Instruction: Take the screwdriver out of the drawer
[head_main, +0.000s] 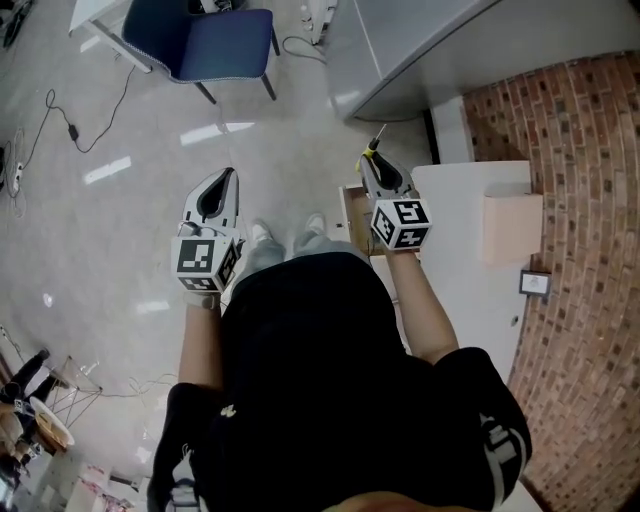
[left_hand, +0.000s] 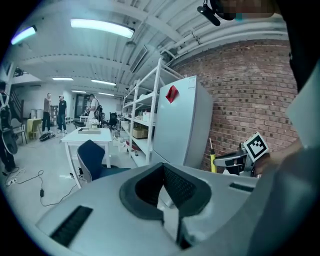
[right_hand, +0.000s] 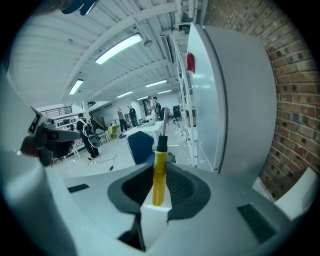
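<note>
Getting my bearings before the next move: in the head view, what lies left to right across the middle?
From left: left hand-held gripper → shoes → right hand-held gripper holding the screwdriver → box → brick wall.

The right gripper (right_hand: 159, 194) has its fingers (right_hand: 184, 189) closed on the yellow handle of a screwdriver (right_hand: 159, 170). The tool stands nearly upright between them, with its black collar and thin metal shaft pointing up and away. Close at the right rises a white cabinet (right_hand: 230, 100) with a red tag (right_hand: 190, 62) near its top edge, and beyond it a brick wall (right_hand: 295, 110). Behind the screwdriver is a blue chair (right_hand: 140, 145). At the left edge the left gripper (right_hand: 50, 137) shows dark and blurred. Far back, people (right_hand: 85, 132) stand on the pale floor (right_hand: 102, 167) under long ceiling lights (right_hand: 120, 48).
</note>
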